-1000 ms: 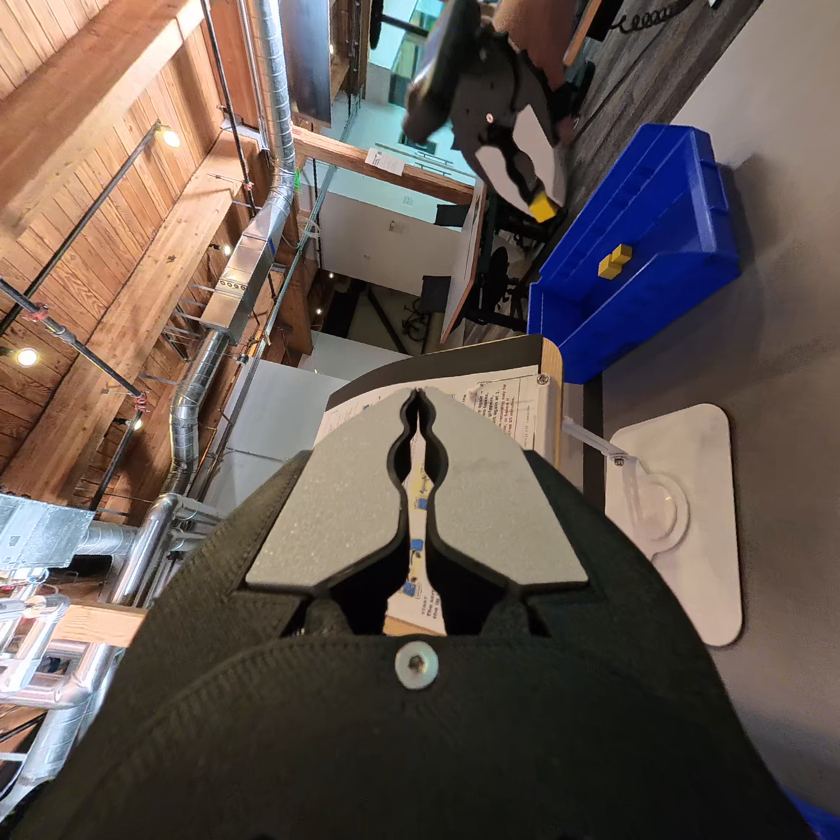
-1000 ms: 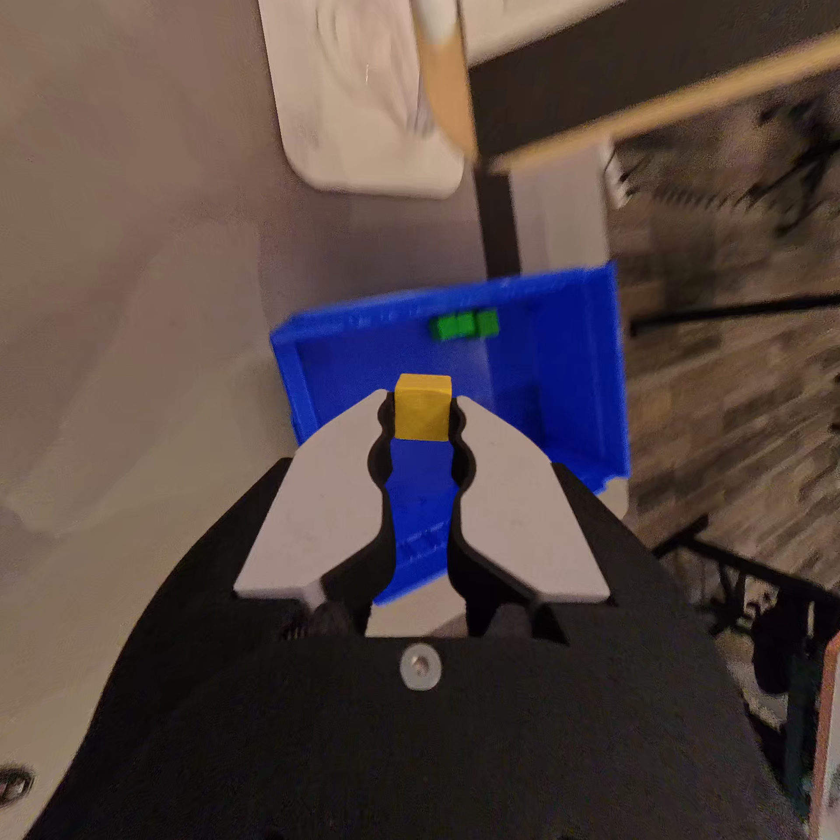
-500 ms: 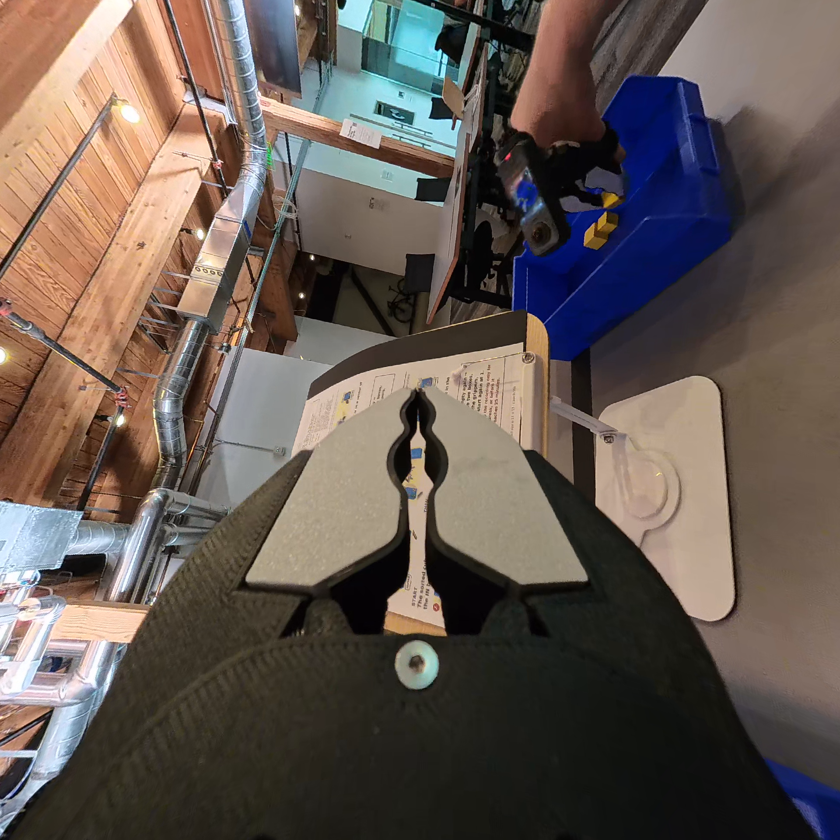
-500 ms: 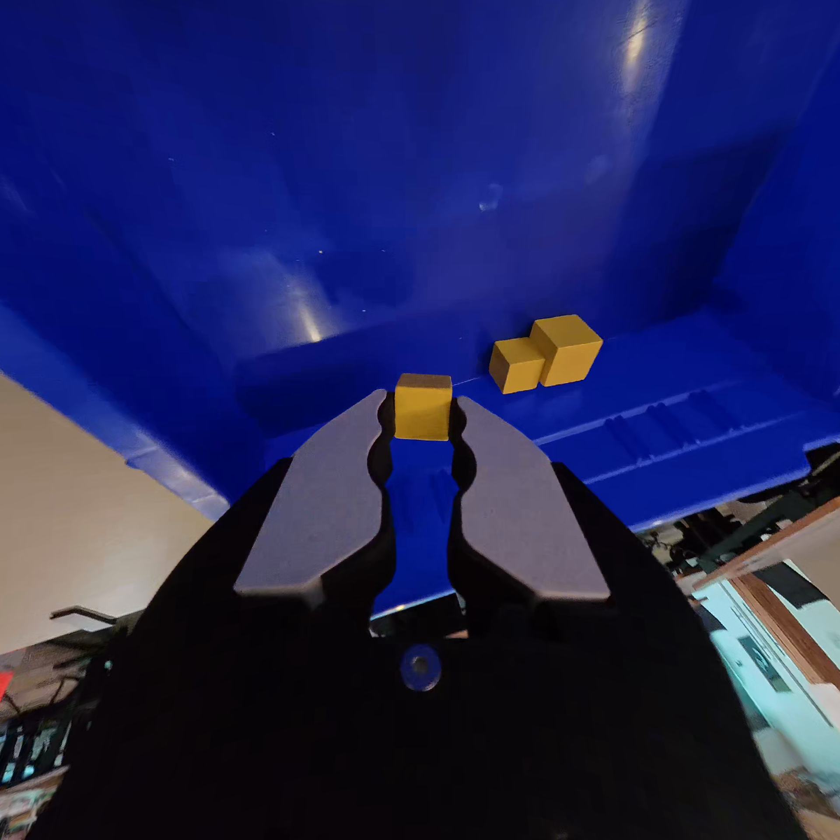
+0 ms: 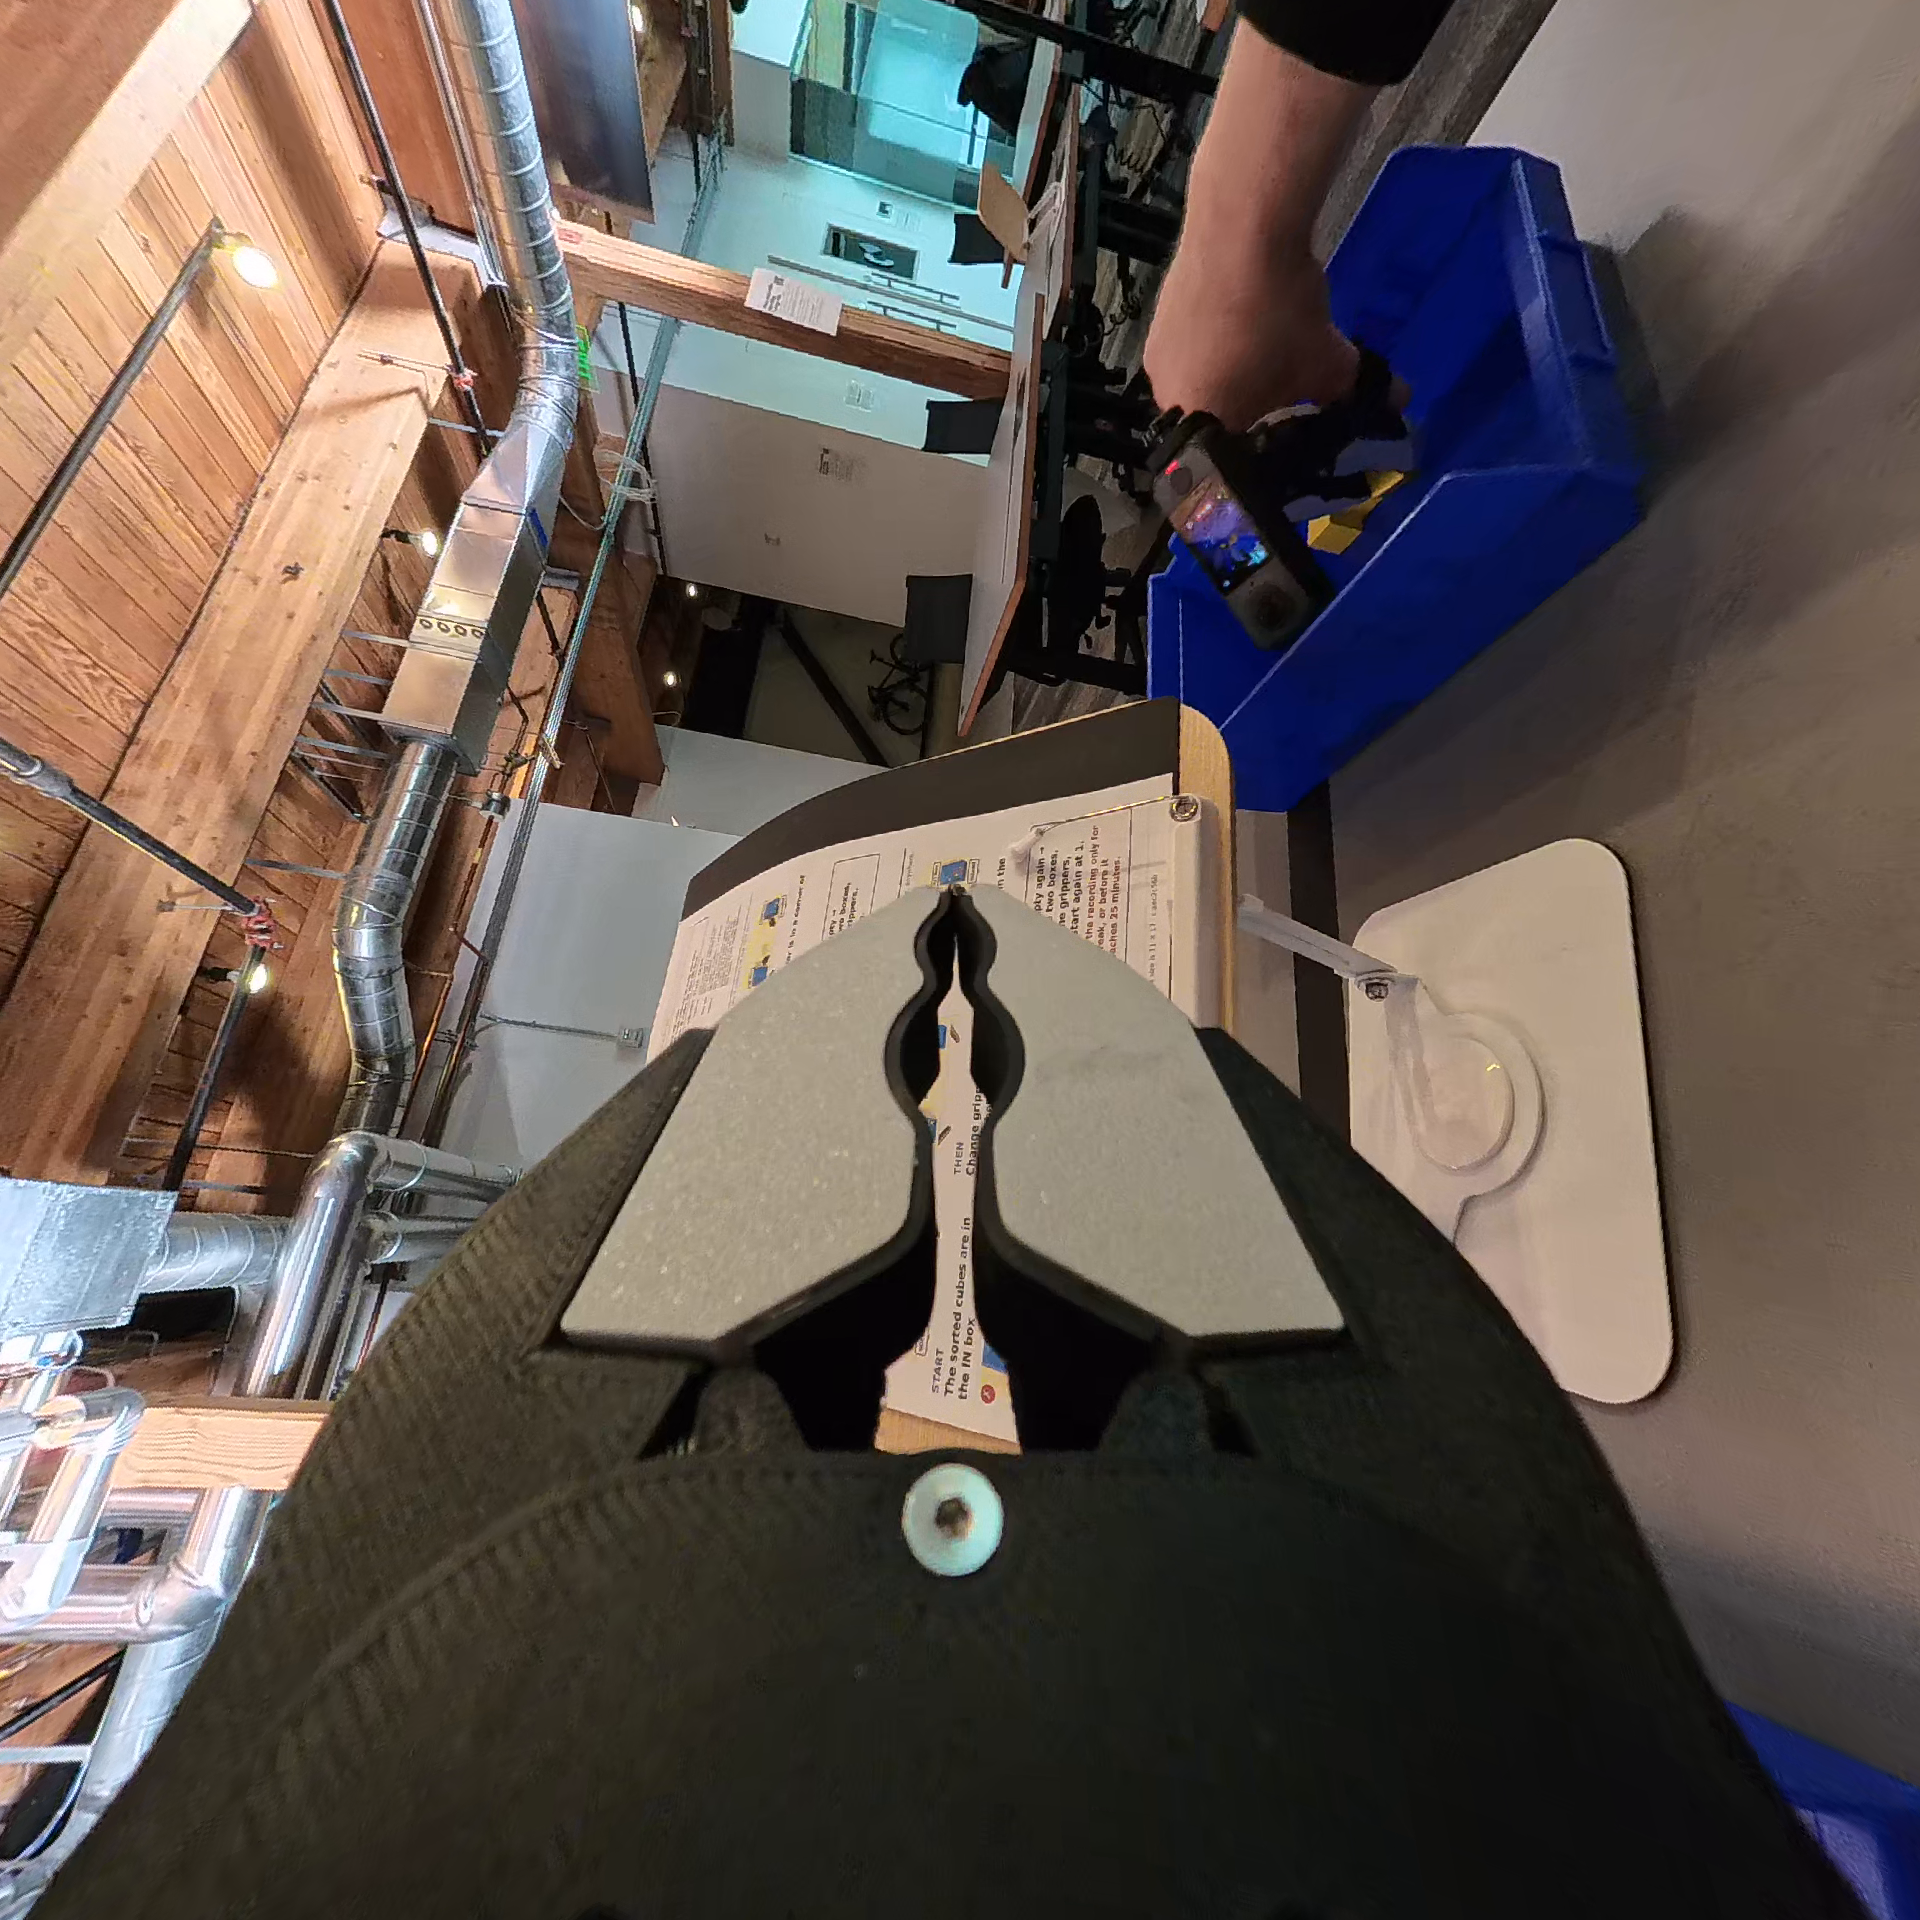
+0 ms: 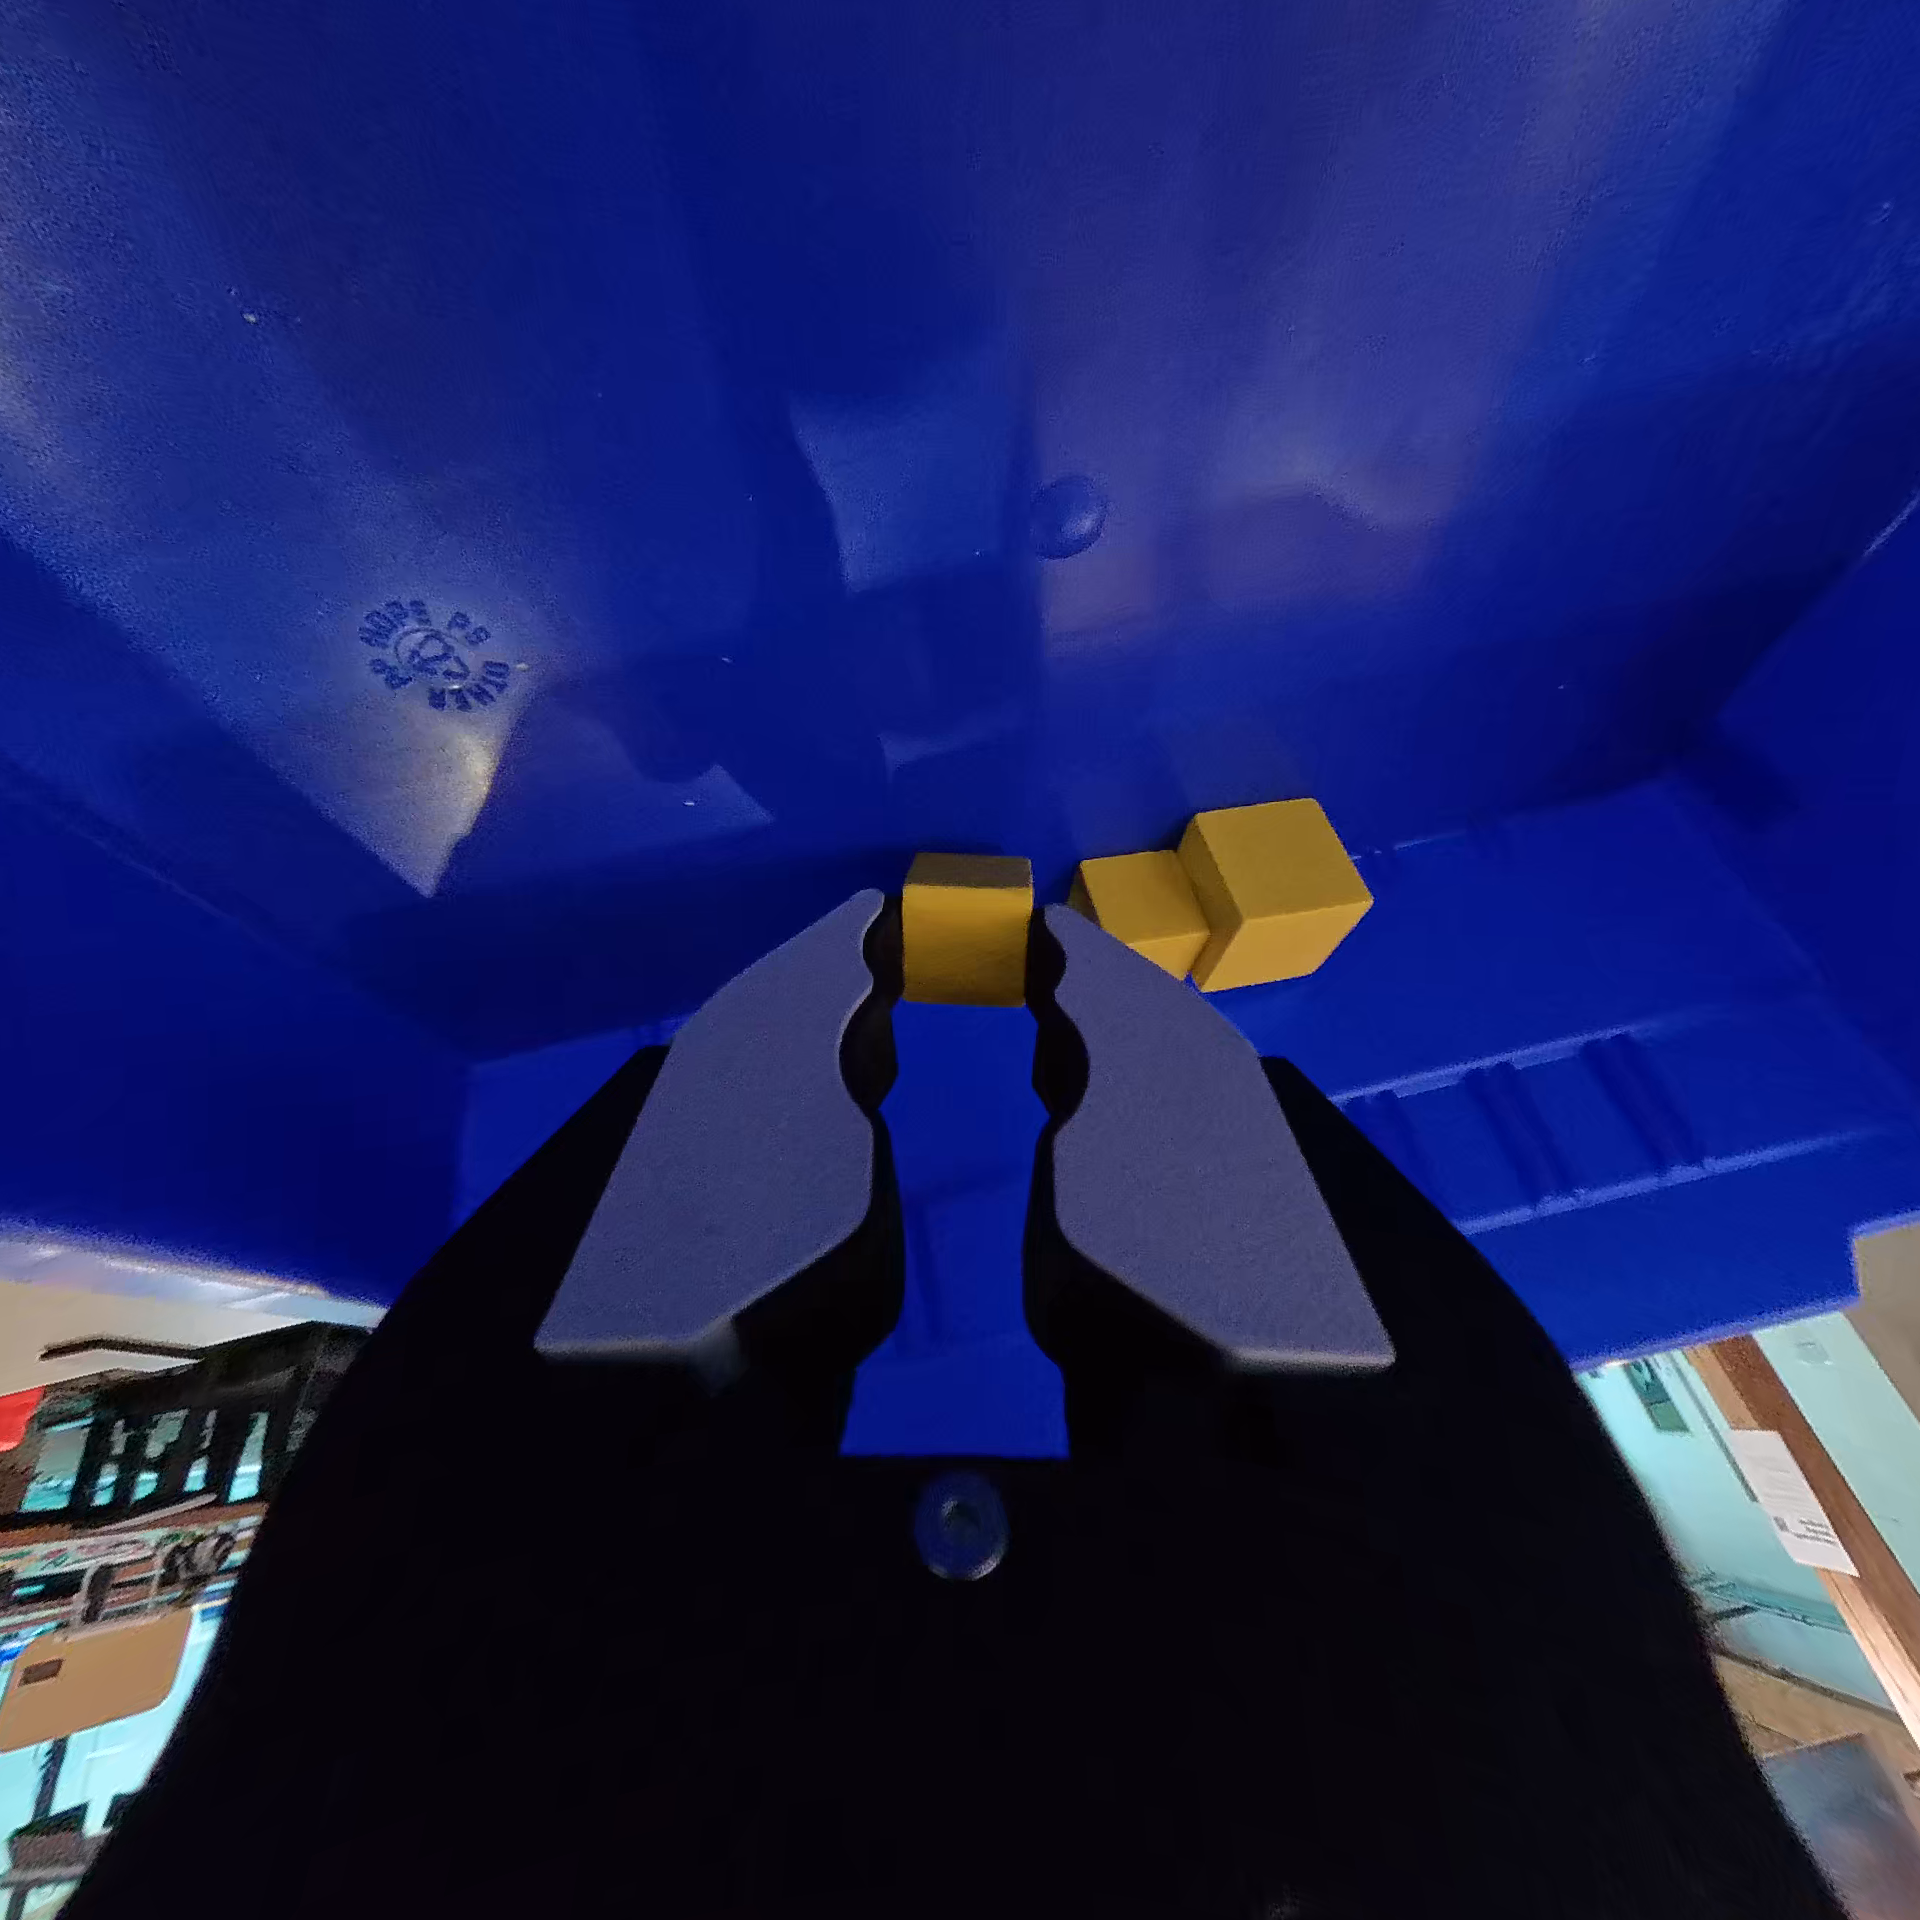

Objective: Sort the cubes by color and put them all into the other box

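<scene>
My right gripper (image 6: 964,914) is shut on a yellow cube (image 6: 966,940) and holds it low inside the blue box (image 6: 727,364), close to the box floor. Two more yellow cubes (image 6: 1262,899) lie side by side just right of it, against the box wall. In the left wrist view the same blue box (image 5: 1507,416) stands at the far right on the grey table, with a hand and the right gripper (image 5: 1340,488) reaching into it. My left gripper (image 5: 951,896) is shut and empty, held off the table and pointing at a board with a printed sheet.
A white flat stand with a clear holder (image 5: 1507,1091) lies on the table between the left gripper and the blue box. The board with the printed sheet (image 5: 1091,862) stands at the table edge. A corner of a second blue box (image 5: 1849,1808) shows at bottom right. Some 55 cm of space lies between my two pairs of fingers.
My right gripper carried the yellow cube from above the table down into the blue box, and has moved closer to the two yellow cubes lying there. The left gripper stayed almost still.
</scene>
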A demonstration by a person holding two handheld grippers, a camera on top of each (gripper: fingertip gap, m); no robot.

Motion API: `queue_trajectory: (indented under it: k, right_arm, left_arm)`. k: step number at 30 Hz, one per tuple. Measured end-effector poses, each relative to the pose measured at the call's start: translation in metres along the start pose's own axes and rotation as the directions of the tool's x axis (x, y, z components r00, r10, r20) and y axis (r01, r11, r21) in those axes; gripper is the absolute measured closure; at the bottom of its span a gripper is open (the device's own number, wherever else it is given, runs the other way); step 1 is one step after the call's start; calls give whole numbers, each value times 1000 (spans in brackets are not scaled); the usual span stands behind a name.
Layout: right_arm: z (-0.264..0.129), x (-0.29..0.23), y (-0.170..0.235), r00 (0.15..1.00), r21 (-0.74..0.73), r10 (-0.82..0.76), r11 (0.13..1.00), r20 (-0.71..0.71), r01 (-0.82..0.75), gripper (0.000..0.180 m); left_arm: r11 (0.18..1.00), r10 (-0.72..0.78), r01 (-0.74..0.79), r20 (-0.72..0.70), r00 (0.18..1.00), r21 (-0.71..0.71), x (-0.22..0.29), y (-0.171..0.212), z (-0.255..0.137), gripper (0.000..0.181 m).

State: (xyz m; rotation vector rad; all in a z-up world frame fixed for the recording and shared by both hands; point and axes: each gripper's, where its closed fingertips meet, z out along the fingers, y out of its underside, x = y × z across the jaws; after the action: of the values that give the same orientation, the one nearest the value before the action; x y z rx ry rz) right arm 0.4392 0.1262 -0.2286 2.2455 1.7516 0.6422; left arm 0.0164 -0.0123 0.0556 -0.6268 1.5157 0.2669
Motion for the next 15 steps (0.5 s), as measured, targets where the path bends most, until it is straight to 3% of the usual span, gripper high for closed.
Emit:
queue_trajectory:
  k: [5,10,15]
  right_arm:
    - [6,5,14,1000,-123,19,992,-11,-20,157]
    - [-15,8,13,997,-67,36,997,-62,-40,149]
    - [-48,0,17,999,34,35,999,-32,-33,179]
  left_arm:
    - [1000,5,-5,-12,1000,-1,3,-1,1,181]
    - [1000,4,-4,-29,1000,-2,5,-1,1,181]
    - [1000,2,-2,-27,1000,-6,5,0,2,181]
